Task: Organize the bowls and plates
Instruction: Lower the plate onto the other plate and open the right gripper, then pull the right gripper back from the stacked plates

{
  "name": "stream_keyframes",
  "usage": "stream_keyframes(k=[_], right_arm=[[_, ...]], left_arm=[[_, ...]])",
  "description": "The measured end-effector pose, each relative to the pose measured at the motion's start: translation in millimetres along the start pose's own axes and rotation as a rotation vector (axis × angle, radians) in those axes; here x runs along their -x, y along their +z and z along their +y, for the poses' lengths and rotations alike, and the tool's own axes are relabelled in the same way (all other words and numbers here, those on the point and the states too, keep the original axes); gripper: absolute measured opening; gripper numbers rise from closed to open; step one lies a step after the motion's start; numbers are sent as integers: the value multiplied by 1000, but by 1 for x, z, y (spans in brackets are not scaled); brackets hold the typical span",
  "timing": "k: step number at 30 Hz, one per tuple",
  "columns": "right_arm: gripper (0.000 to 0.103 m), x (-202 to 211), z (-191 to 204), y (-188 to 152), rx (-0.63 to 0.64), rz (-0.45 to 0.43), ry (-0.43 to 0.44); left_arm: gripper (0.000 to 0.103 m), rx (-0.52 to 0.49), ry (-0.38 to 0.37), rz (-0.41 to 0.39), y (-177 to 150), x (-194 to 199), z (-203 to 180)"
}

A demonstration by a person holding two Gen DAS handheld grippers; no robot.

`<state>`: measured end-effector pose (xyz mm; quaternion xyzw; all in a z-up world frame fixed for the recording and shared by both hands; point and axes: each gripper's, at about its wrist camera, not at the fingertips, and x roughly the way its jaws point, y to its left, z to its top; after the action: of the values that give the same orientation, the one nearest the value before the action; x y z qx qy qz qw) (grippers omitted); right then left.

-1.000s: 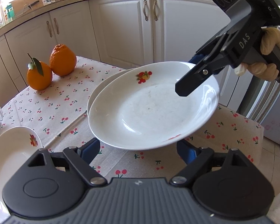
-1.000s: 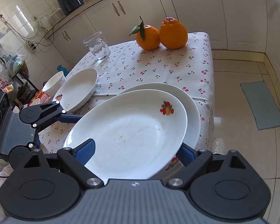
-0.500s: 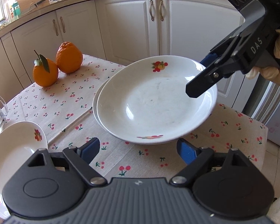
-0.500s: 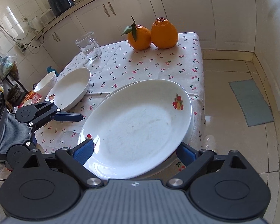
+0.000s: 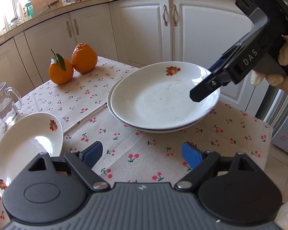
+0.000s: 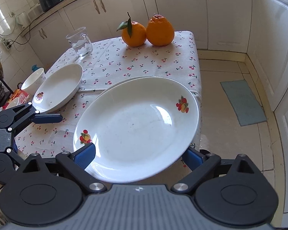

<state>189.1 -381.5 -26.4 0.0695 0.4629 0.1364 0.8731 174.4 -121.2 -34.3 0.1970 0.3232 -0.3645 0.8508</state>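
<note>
A white plate with fruit prints (image 5: 163, 103) (image 6: 136, 128) rests on top of a second like plate (image 5: 113, 113) (image 6: 124, 81) near the table's right edge. My right gripper (image 6: 140, 155) (image 5: 205, 94) stands open, one finger above and one below the top plate's near rim. My left gripper (image 5: 142, 153) (image 6: 48, 117) is open and empty above the cloth, between the stack and a third white plate (image 5: 26, 145) (image 6: 57, 88). A white bowl (image 6: 33, 79) stands behind that plate.
Two oranges (image 5: 73, 65) (image 6: 147, 31) sit at the table's far end. A glass mug of water (image 5: 3, 105) (image 6: 79, 42) stands near the third plate. The cherry-print tablecloth (image 5: 144, 153) covers the table; its edge drops to the floor on the right (image 6: 197, 88).
The top plate came down from a tilted, lifted pose and now lies on the lower plate. My left gripper drew back from the stack.
</note>
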Motion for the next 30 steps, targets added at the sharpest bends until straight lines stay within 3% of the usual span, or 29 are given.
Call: stream_keyframes(k=[15,26,30], right_arm=[[103,10,16,-10,27,-26,-9],[103,47,92,-17,305,-153,-63],[103,56,117,-16,390,-202,-105]], left_arm=[[90,54,45,-20,-22,27,6],[90,114,79,-44,-38,50,11],[90,145,138,-52,-46,58,16]])
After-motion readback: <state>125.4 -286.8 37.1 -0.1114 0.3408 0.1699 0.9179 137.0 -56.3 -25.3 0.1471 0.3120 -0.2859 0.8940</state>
